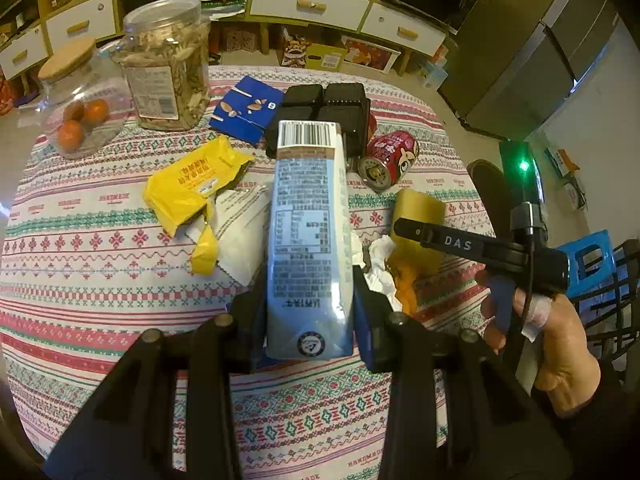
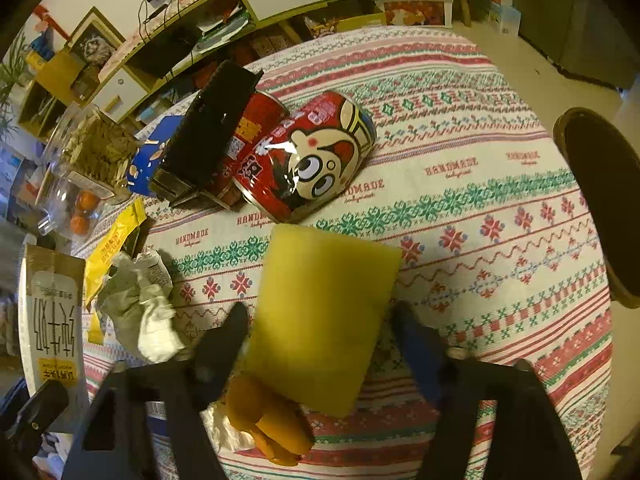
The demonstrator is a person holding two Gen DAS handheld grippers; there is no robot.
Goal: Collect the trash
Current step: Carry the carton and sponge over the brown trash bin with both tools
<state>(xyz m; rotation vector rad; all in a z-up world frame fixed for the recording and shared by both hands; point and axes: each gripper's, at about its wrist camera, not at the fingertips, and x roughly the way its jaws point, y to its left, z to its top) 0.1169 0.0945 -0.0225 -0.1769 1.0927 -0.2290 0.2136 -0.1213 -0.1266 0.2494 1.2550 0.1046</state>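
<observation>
My left gripper (image 1: 310,296) is shut on a tall blue-and-white drink carton (image 1: 306,232), held above the patterned tablecloth (image 1: 100,248); the same carton shows at the left edge of the right wrist view (image 2: 52,312). My right gripper (image 2: 320,316) points down over a yellow sponge (image 2: 324,312), which lies between its fingers with a thin gap on each side, so the gripper is open. Beyond the sponge lies a red cartoon can (image 2: 308,152) on its side. Crumpled tissue (image 2: 140,304) and orange peel (image 2: 272,420) lie close by.
A torn yellow wrapper (image 1: 192,184), a paper slip (image 1: 240,216), a blue packet (image 1: 248,108) and a black box (image 1: 324,112) lie mid-table. Two clear jars (image 1: 168,64) stand at the far left. A person's hand (image 1: 560,344) is at the right, and a round dark object (image 2: 600,208) stands off the table's right edge.
</observation>
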